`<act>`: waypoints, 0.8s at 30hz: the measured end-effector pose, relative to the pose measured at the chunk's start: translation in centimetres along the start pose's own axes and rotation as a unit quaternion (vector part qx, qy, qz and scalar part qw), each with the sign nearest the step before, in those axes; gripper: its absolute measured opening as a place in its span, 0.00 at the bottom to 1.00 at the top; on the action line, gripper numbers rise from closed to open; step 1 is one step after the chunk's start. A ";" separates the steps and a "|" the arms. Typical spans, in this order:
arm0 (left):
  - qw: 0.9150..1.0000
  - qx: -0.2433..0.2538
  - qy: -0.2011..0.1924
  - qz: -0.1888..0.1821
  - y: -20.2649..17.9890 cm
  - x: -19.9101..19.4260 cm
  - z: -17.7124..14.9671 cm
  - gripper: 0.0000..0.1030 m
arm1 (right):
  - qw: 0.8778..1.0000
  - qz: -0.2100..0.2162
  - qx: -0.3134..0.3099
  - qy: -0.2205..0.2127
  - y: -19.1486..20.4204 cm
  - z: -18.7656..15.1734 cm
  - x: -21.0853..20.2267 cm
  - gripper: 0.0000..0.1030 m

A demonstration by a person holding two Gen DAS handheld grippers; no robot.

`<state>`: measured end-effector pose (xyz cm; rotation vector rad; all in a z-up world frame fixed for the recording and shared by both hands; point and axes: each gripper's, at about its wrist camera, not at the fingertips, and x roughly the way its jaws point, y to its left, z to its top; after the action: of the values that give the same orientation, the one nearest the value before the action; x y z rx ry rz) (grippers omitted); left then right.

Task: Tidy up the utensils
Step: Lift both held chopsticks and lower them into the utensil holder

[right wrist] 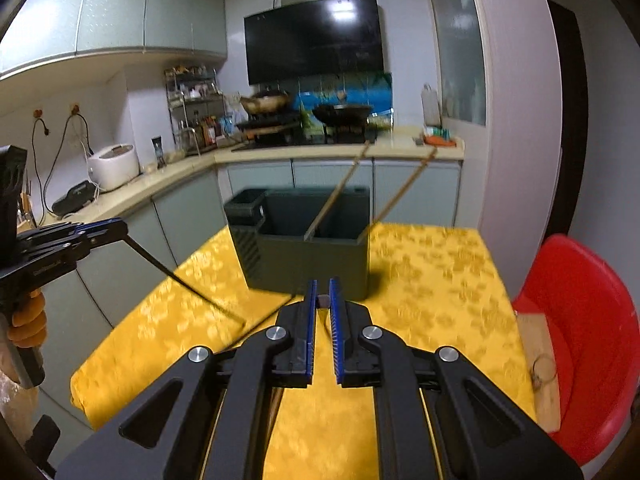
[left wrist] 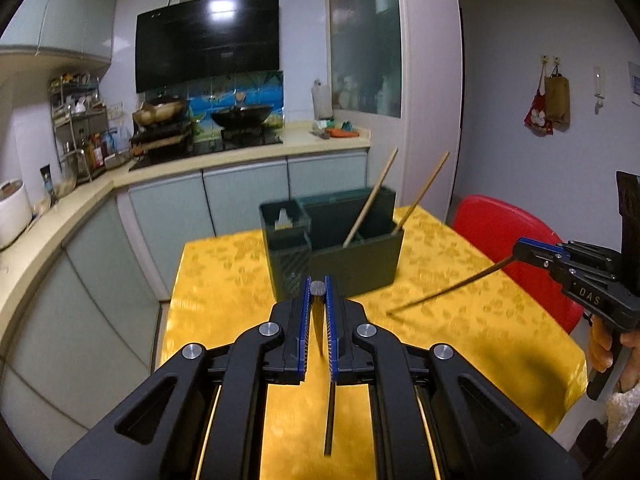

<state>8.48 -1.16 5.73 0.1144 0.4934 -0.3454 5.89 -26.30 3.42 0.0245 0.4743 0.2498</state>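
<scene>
A dark green utensil holder (left wrist: 352, 268) stands on the yellow tablecloth (left wrist: 224, 280), with two wooden chopsticks (left wrist: 370, 200) leaning in its compartments. It also shows in the right wrist view (right wrist: 308, 256). My left gripper (left wrist: 319, 290) is shut on a dark chopstick (left wrist: 329, 412) that hangs down between its pads, a little above the table, in front of the holder. My right gripper (right wrist: 323, 300) is shut on another dark chopstick (left wrist: 448, 290), which slants down to the cloth on the right of the holder.
A red plastic chair (right wrist: 580, 340) stands at the table's right side. A kitchen counter (left wrist: 80, 200) with stove, woks (left wrist: 240, 114) and a rice cooker (right wrist: 114, 166) runs along the left and the back. A cabinet door (left wrist: 364, 36) rises behind the holder.
</scene>
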 end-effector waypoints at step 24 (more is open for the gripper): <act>1.000 0.003 0.016 -0.017 0.9 3.8 7.5 0.08 | 0.999 0.020 0.042 -0.002 -2.3 10.1 3.2 0.06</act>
<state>15.30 -2.85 10.50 0.1174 0.5260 -0.3797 13.81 -27.42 10.80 0.1159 0.4800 0.2695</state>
